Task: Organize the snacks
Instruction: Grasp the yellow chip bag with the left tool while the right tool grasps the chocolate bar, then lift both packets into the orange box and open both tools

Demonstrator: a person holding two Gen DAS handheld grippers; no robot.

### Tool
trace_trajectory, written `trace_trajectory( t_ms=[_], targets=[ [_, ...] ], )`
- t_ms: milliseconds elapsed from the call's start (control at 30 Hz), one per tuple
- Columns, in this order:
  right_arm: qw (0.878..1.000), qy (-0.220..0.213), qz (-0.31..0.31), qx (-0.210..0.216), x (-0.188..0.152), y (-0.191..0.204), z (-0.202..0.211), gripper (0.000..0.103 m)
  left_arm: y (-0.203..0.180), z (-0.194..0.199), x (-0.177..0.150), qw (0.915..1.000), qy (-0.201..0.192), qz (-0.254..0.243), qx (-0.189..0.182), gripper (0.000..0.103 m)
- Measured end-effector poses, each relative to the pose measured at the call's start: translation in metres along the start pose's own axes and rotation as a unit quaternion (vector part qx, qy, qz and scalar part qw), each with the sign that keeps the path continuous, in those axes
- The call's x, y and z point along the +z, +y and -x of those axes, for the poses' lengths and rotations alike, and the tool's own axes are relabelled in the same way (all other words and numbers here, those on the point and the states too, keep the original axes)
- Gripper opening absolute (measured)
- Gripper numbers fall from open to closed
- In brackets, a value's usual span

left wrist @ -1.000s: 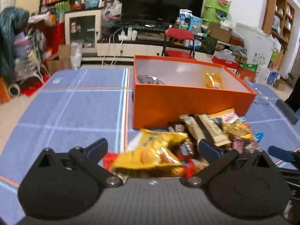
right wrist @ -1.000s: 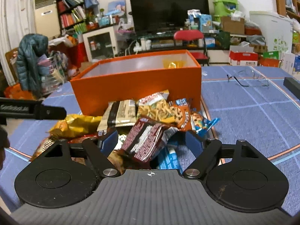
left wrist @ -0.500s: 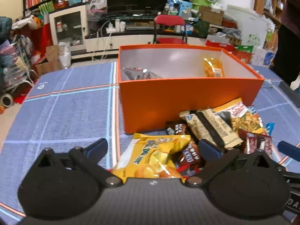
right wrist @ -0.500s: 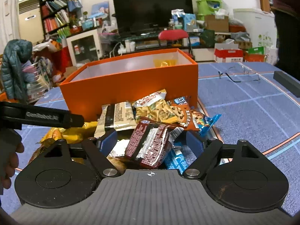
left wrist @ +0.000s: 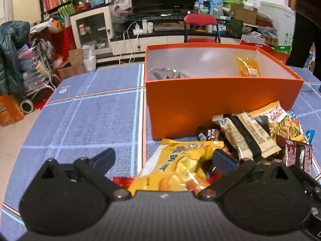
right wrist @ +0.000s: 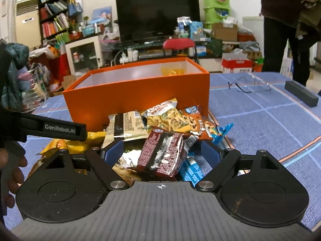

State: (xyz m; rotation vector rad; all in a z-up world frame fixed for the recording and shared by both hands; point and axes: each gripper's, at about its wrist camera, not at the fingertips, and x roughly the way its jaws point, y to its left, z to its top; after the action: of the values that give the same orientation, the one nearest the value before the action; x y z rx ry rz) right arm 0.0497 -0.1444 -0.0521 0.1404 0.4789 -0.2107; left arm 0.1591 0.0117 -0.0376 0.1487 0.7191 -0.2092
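An open orange box (left wrist: 220,100) stands on the blue checked tablecloth, with a yellow packet (left wrist: 247,67) and a silver packet (left wrist: 166,73) inside. A pile of snack packets (left wrist: 250,132) lies against its near wall. My left gripper (left wrist: 163,158) is open over a yellow packet (left wrist: 180,166) at the pile's left edge, its pads clear of it. My right gripper (right wrist: 161,151) straddles a dark red packet (right wrist: 162,154) on top of the pile (right wrist: 166,118). Its jaws are opening and the pads do not press the packet. The box (right wrist: 136,94) stands behind the pile.
A pair of glasses (right wrist: 248,83) and a black bar (right wrist: 301,92) lie on the cloth to the right of the box. A person (right wrist: 280,30) stands past the table's far right corner. The left gripper's body (right wrist: 50,128) and a hand (right wrist: 10,176) fill the right view's left edge.
Both grippers have shifted a little over the pile. The right gripper's fingers have spread wider around the dark red packet. A standing person has come into the right view.
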Motion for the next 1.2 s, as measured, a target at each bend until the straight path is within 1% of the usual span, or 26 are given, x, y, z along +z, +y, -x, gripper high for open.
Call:
trace_trajectory(
  t_ms=[67,200,333,433,467,500,533,567,600,633,700,767,967,1100,1200],
  targets=[
    [1.000,-0.005,0.007,-0.007,0.000,0.004,0.001,0.075,0.000,-0.001,-0.002,1.0000,-0.001,-0.004,0.002,0.102],
    [1.000,-0.002,0.011,-0.023,-0.001,0.010,-0.001,0.070,0.003,-0.006,-0.005,0.9999,0.008,0.004,-0.008,0.102],
    [0.999,0.009,0.001,-0.031,-0.004,0.010,-0.010,0.070,0.001,-0.009,-0.007,1.0000,0.007,-0.003,-0.004,0.102],
    [0.999,0.021,-0.017,-0.031,-0.006,0.007,-0.019,0.070,0.001,-0.011,-0.008,0.9999,0.008,-0.004,-0.012,0.102],
    [0.999,0.024,-0.018,-0.031,-0.006,0.008,-0.023,0.067,0.000,-0.013,-0.008,0.9998,0.008,-0.003,-0.015,0.102],
    [0.999,0.030,-0.020,-0.030,-0.006,0.008,-0.027,0.063,0.000,-0.014,-0.008,0.9998,0.010,-0.002,-0.018,0.102],
    [0.999,0.037,-0.023,-0.029,-0.007,0.008,-0.031,0.061,0.000,-0.016,-0.008,0.9997,0.011,-0.001,-0.020,0.100],
    [0.998,0.045,-0.029,-0.027,-0.009,0.007,-0.036,0.058,0.000,-0.018,-0.008,0.9996,0.015,0.002,-0.026,0.093],
    [0.998,0.042,-0.027,-0.028,-0.010,0.007,-0.037,0.057,0.001,-0.020,-0.008,0.9993,0.020,0.004,-0.032,0.091],
    [0.998,0.039,-0.025,-0.029,-0.010,0.008,-0.038,0.055,0.001,-0.023,-0.008,0.9989,0.025,0.009,-0.038,0.086],
    [0.999,0.038,-0.017,-0.026,-0.010,0.008,-0.039,0.039,0.003,-0.028,-0.010,0.9982,0.035,0.017,-0.046,0.077],
    [0.999,0.039,-0.007,-0.022,-0.009,0.007,-0.040,0.035,0.005,-0.030,-0.009,0.9979,0.041,0.021,-0.045,0.071],
    [0.999,0.037,-0.014,-0.002,-0.008,-0.001,-0.040,0.033,0.017,-0.026,-0.007,0.9952,0.041,0.061,-0.064,0.060],
    [0.999,0.034,-0.012,0.009,-0.008,-0.006,-0.037,0.032,0.020,-0.017,-0.007,0.9962,0.028,0.064,-0.052,0.055],
    [1.000,0.028,-0.001,0.008,-0.010,-0.007,-0.034,0.032,0.020,-0.008,-0.006,0.9966,0.019,0.062,-0.051,0.053]
  ],
)
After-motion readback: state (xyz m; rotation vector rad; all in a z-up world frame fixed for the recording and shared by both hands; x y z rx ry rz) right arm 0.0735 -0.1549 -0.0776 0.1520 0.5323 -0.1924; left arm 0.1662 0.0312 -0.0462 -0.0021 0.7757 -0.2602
